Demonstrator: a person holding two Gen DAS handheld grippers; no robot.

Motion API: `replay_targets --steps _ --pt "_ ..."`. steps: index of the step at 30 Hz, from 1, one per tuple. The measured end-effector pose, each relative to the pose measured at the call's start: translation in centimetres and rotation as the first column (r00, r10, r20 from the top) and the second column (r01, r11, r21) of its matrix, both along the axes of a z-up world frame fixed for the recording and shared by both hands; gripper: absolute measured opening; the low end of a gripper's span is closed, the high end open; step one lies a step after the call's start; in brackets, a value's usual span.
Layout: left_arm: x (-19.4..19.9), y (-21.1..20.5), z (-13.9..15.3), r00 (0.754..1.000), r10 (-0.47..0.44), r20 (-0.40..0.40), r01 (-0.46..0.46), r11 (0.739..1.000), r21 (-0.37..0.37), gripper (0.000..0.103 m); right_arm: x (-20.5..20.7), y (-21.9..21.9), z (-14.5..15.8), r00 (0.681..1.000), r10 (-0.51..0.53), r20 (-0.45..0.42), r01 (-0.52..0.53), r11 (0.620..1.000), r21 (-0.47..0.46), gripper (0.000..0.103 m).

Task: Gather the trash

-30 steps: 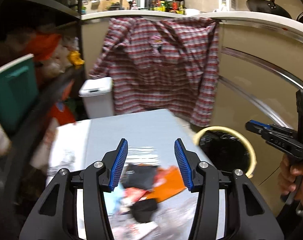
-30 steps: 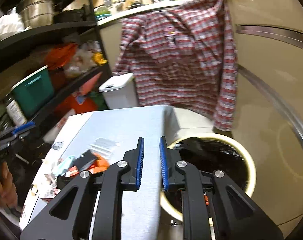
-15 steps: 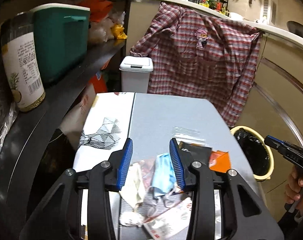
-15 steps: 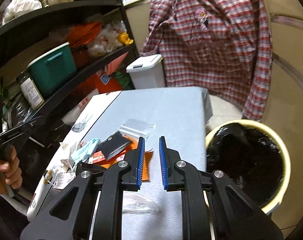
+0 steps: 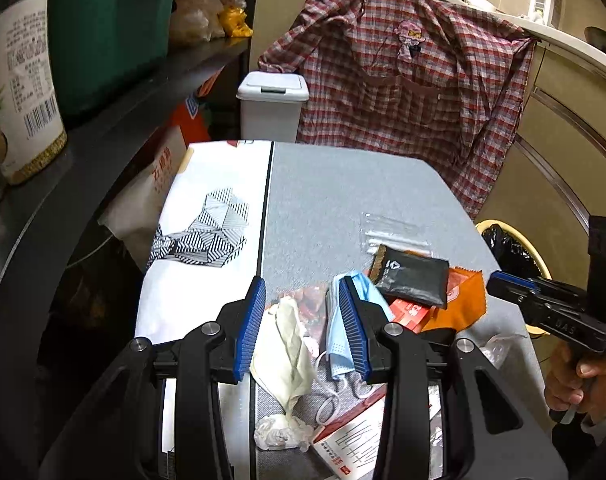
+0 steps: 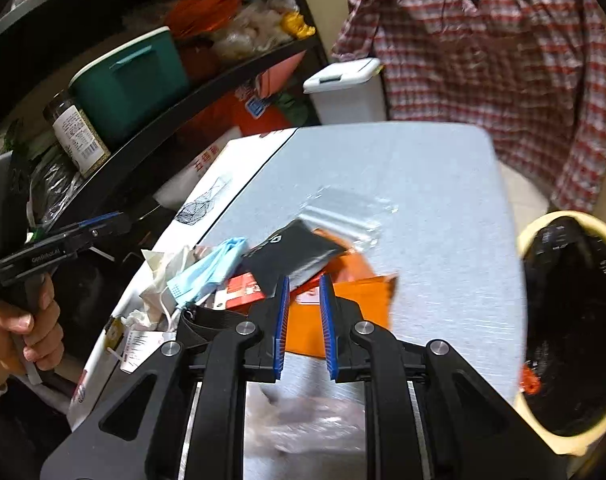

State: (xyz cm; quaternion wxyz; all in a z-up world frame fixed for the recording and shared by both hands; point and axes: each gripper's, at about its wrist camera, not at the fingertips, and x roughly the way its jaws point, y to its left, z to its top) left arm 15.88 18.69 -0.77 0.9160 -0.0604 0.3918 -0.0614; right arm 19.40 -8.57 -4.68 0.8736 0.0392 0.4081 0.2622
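1. Most of the trash is not yet collected: a heap of litter lies on the grey table point(image 5: 335, 200), while the yellow-rimmed bin point(image 6: 543, 438) with its black liner stands just beside the table's right edge and shows only a small orange scrap inside (the rest of its depth is too dark to judge)
2. The heap holds a blue face mask point(image 6: 207, 270), a cream glove point(image 5: 285, 344), a black pouch point(image 5: 413, 276), an orange wrapper point(image 6: 343, 312), a clear plastic bag point(image 5: 395, 232), a crumpled tissue point(image 5: 273, 432) and a printed red-and-white box point(image 5: 353, 446), overlapping loosely
3. The left gripper point(image 5: 303, 328) hovers over the glove and mask, jaws apart, holding nothing
4. The right gripper point(image 6: 305, 324) sits above the orange wrapper, jaws slightly apart and empty, so picking, by my judgement, is about to begin
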Motion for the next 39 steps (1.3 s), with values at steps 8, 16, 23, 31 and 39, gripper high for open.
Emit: replay_targets --steps 8,16,23,31,39 --pt "0.6 0.1 -2.3 0.995 -0.038 -0.088 0.038 0.999 -0.006 0.044 3.6 0.2 -2.9 0.990 -0.050 -0.135 0.057 0.997 0.046 0.025" --pt "1.7 0.9 -4.2 0.987 -0.019 -0.161 0.016 1.000 -0.019 0.061 5.7 0.7 -3.8 0.980 -0.032 -0.194 0.050 0.995 0.086 0.029" --pt "2.1 1.1 -5.9 0.975 -0.010 -0.224 0.009 1.000 -0.009 0.061 6.2 1.4 -4.4 0.979 -0.030 -0.200 0.045 0.997 0.067 0.030" --pt "2.5 0.9 -6.2 0.971 -0.030 -0.239 0.029 1.000 -0.007 0.028 6.0 1.5 -3.7 0.987 -0.037 -0.158 0.045 0.998 0.045 0.008" --pt "2.5 0.7 -5.3 0.975 -0.039 -0.217 0.038 0.999 -0.010 0.009 5.1 1.2 -1.9 0.995 -0.023 -0.094 0.028 0.998 0.056 0.000"
